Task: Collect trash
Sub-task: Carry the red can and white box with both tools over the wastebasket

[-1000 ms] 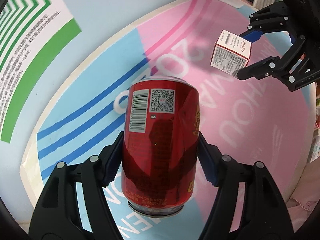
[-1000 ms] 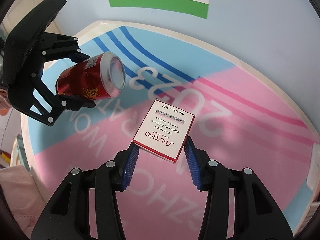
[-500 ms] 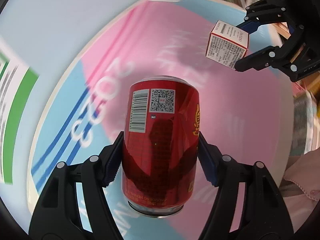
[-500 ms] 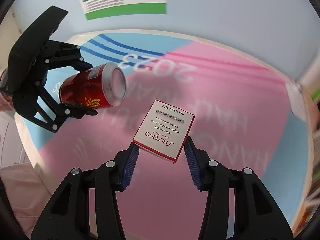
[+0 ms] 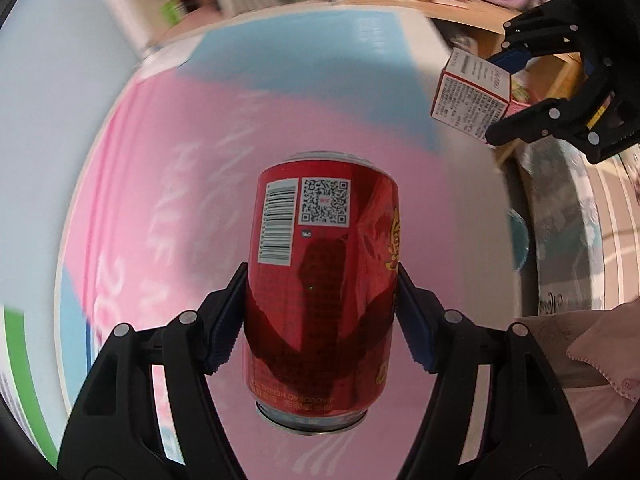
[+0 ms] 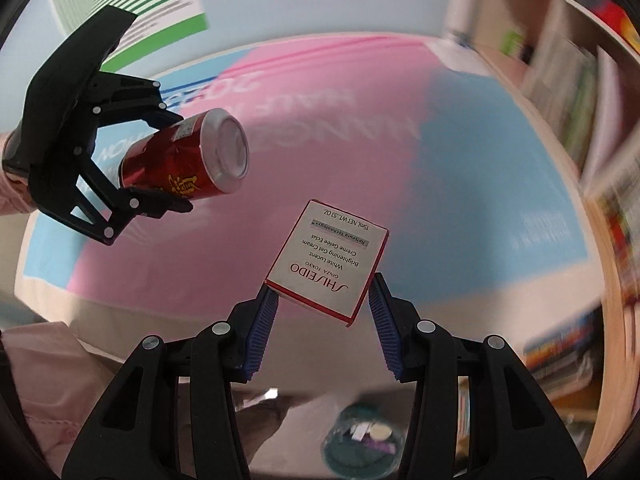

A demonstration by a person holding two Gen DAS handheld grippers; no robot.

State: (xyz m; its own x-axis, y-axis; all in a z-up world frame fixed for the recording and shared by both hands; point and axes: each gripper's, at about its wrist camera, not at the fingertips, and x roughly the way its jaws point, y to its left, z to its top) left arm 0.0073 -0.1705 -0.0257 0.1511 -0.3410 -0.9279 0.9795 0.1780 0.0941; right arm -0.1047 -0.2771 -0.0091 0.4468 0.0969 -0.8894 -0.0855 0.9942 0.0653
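Red can [image 5: 322, 280] pinched between the left gripper [image 5: 320, 320] fingers, white box [image 6: 328, 266] pinched by the right gripper [image 6: 320, 332], both held above the pink-and-blue surface [image 5: 168, 184].

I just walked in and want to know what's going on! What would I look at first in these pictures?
First, the shiny red can, squeezed between the left gripper pads and held in the air above the pink and blue table. Next, the small white box with red edges, pinched by the right gripper. Below it sits a round bin with scraps inside.
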